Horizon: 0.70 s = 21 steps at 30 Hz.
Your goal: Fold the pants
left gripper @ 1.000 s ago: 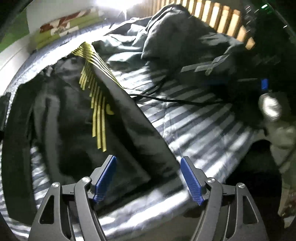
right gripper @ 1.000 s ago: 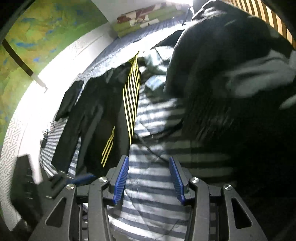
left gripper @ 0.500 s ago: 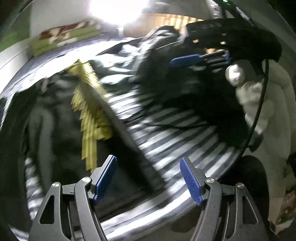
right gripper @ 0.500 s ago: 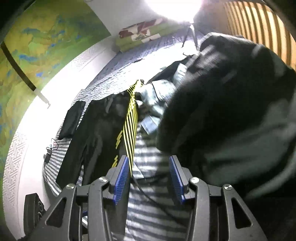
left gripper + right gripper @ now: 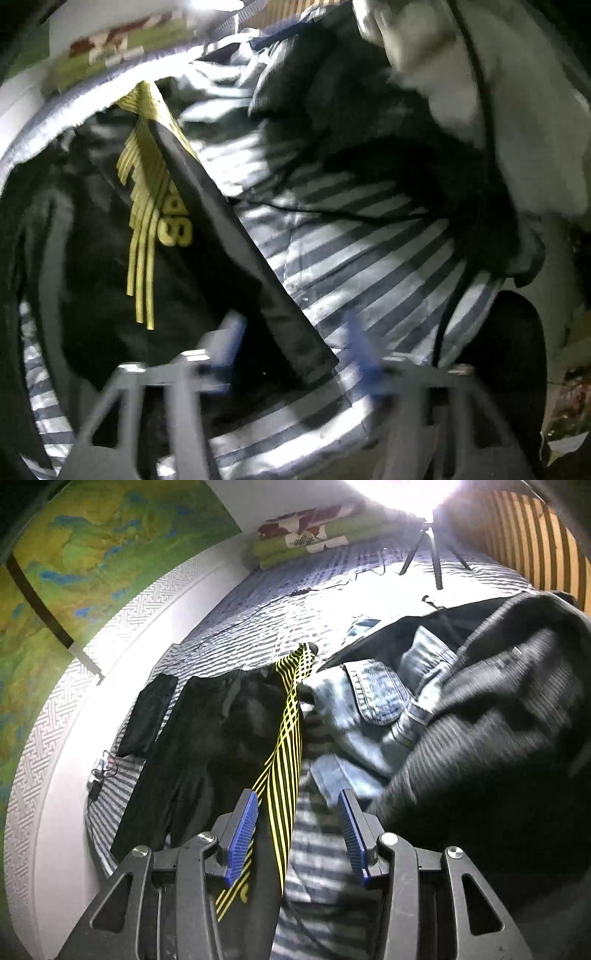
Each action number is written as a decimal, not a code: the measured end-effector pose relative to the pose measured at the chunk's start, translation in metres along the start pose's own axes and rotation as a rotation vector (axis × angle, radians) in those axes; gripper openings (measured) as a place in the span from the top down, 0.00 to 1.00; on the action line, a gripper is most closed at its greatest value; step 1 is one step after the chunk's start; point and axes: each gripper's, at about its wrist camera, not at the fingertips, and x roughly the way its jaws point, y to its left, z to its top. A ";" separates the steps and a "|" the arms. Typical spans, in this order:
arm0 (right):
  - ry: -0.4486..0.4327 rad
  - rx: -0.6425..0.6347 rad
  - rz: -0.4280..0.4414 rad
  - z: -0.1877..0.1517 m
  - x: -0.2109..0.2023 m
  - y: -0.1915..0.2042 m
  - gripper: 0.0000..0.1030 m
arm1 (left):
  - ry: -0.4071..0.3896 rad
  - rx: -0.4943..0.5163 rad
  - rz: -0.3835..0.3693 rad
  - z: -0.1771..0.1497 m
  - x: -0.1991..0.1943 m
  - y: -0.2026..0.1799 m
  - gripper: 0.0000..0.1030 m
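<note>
Black pants with yellow side stripes lie flat on the striped bed, one leg running down to a hem at the near edge. My left gripper is blurred and its jaws are closing, with that hem between the blue pads. The pads do not visibly press on it. In the right wrist view the same pants stretch away, and their yellow-striped side passes under my right gripper. It hovers above them, open, with nothing gripped.
Blue jeans and a dark ribbed garment are heaped right of the pants. A black cable crosses the striped sheet. The person's pale sleeve hangs at the right. Folded green blankets and a tripod stand at the far end.
The left gripper's jaws have narrowed around the pant hem after the view swung right and back. The right gripper has moved farther over the bed, bringing the jeans and waistband end into view.
</note>
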 end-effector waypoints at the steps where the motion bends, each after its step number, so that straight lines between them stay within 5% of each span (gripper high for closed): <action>1: 0.002 -0.001 -0.004 0.004 0.003 0.001 0.60 | -0.009 -0.009 0.000 0.001 0.000 0.002 0.71; 5: 0.009 0.003 0.003 0.026 0.022 0.007 0.60 | -0.023 -0.062 -0.044 0.005 -0.005 0.021 0.98; 16: 0.027 0.053 -0.024 0.106 0.105 0.034 0.60 | -0.089 -0.091 -0.038 0.001 -0.052 0.070 0.99; 21: 0.057 0.106 -0.126 0.136 0.153 0.031 0.60 | -0.108 -0.106 -0.042 -0.003 -0.070 0.093 0.99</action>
